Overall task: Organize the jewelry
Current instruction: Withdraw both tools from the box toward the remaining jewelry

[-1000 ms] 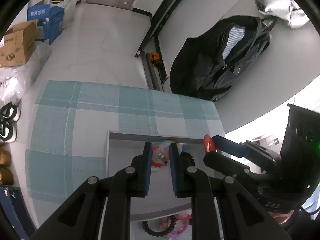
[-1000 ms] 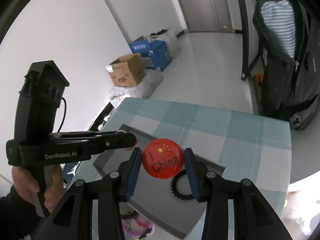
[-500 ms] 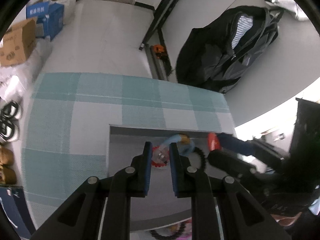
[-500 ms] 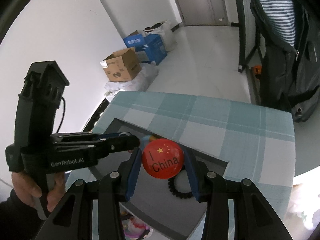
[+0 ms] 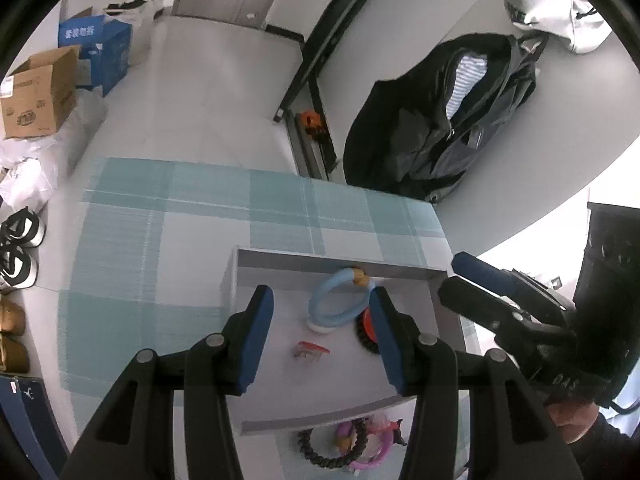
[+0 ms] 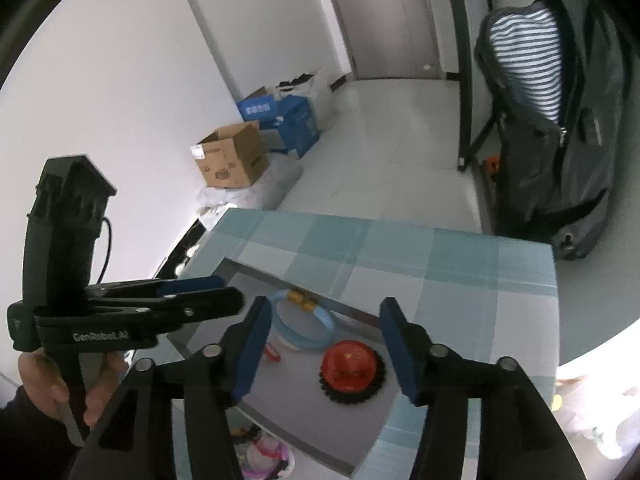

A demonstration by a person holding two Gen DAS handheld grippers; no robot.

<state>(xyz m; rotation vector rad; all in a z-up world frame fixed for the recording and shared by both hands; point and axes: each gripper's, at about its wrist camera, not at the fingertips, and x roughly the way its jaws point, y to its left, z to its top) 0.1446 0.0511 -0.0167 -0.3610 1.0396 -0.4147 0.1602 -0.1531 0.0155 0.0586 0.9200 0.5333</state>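
Note:
A grey tray (image 5: 340,266) stands on the checked tablecloth. Its floor holds a light blue bangle (image 5: 340,300), a small red hair clip (image 5: 312,350) and a black beaded bracelet (image 6: 352,394). A red round badge (image 6: 350,364) rests on the bracelet. My left gripper (image 5: 322,336) hovers above the clip, its jaws opening with nothing pressed between them. My right gripper (image 6: 326,348) hangs over the badge, its jaws also opening and free of it. In the right wrist view the left gripper (image 6: 228,290) reaches in from the left, held by a hand (image 6: 44,384).
More bracelets and pink pieces (image 5: 348,444) lie in a heap by the tray's near wall. A dark backpack (image 5: 440,120) leans beyond the table's far right corner. Cardboard boxes (image 5: 36,96) and shoes (image 5: 18,248) sit on the floor to the left.
Both grippers have opened. The red badge left the right gripper and now lies on the black bracelet. The small red clip left the left gripper and lies on the tray floor.

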